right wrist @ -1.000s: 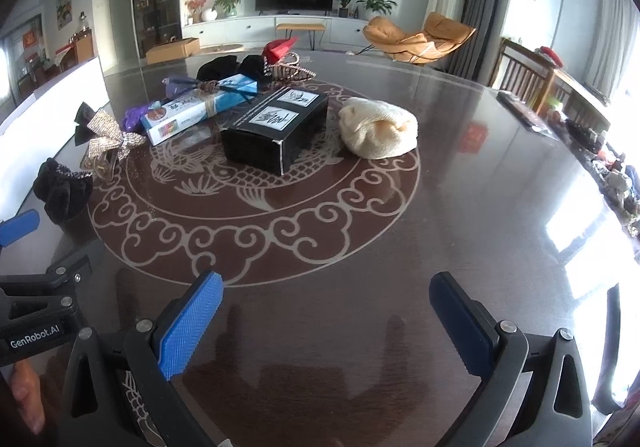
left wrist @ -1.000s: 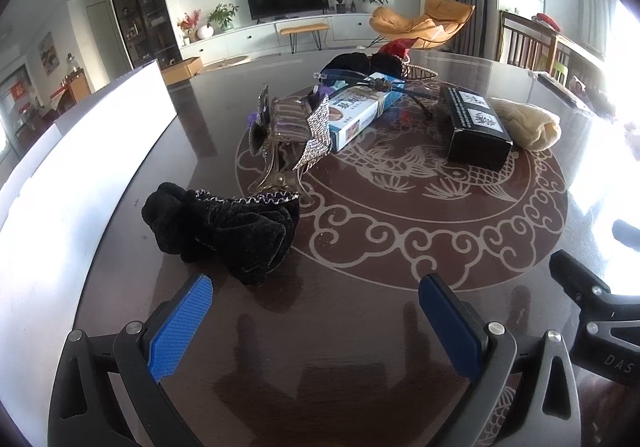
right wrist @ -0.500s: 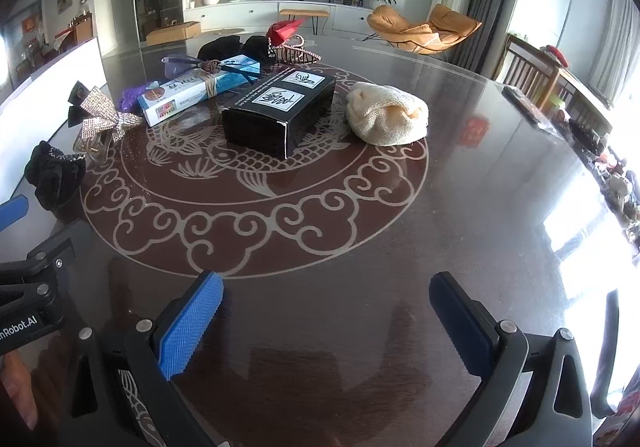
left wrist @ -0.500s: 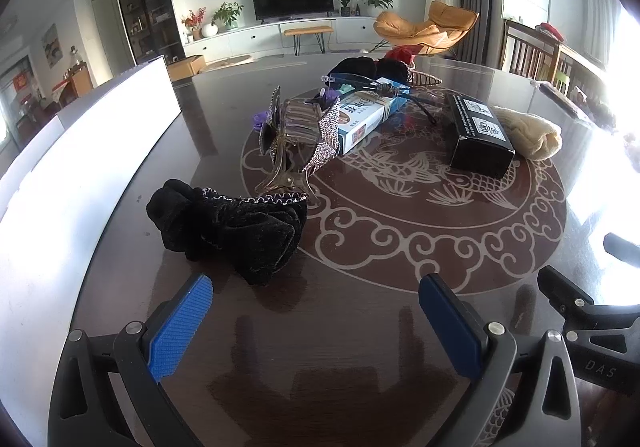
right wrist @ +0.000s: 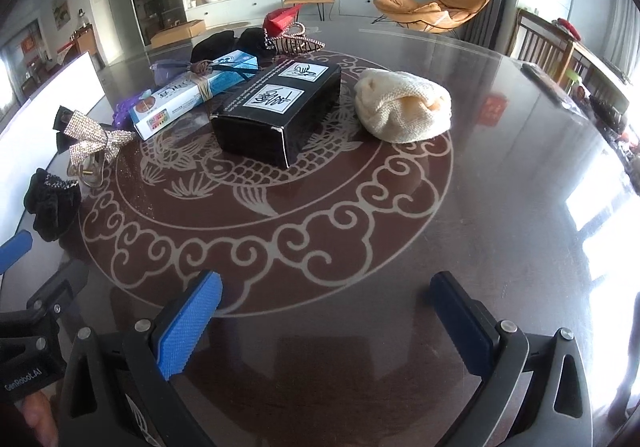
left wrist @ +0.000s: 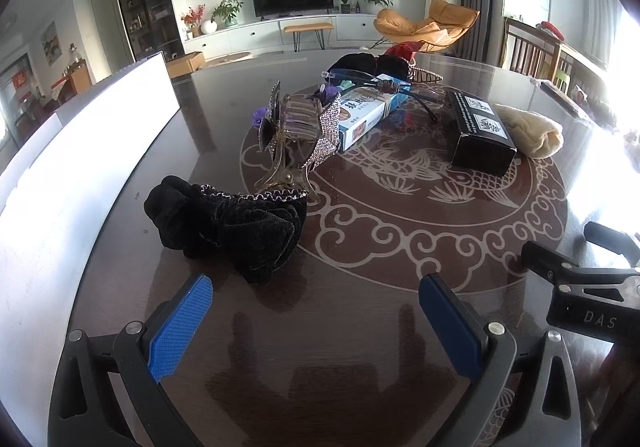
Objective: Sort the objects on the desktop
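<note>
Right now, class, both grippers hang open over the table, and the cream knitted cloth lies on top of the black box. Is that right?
Not quite. The cream knitted cloth lies on the table beside the black box, not on top of it; the right wrist view shows this. The left gripper and right gripper do hang open over the table.

The small print on the black box [right wrist: 280,115] and the blue-and-white carton [right wrist: 188,95] is too fine to read, and a white panel [left wrist: 60,183] runs off the left wrist view's left edge.
</note>
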Motion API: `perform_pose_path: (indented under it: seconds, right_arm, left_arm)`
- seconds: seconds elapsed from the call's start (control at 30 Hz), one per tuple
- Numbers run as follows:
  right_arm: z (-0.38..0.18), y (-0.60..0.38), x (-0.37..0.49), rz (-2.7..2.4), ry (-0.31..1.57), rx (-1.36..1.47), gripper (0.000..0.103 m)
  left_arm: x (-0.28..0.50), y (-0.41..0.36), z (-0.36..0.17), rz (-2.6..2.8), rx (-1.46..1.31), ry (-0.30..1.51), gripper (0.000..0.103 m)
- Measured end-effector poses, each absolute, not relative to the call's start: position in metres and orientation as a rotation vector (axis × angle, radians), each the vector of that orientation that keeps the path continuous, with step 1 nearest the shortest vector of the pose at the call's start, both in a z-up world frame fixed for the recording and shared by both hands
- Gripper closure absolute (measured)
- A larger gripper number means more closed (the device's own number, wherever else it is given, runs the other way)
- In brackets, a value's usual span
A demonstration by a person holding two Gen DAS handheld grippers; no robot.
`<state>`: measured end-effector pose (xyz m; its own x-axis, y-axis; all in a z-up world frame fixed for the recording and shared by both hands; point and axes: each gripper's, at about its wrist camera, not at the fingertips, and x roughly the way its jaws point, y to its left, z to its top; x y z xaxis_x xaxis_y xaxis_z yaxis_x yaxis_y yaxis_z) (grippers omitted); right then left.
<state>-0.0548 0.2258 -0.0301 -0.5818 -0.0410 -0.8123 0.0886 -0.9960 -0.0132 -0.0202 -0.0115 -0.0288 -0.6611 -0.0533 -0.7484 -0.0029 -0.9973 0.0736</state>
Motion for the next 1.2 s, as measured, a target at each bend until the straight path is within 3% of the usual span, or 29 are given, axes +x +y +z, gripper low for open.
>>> perform_pose_path:
  seconds: [1.2]
  right_arm:
    - [-0.0301,0.2262,-0.0548,-2.729,0.081,1.398,0.000]
  left_arm:
    - [-0.0188,-0.0143,-0.0317,-2.875,1.300,-0.102,0.000]
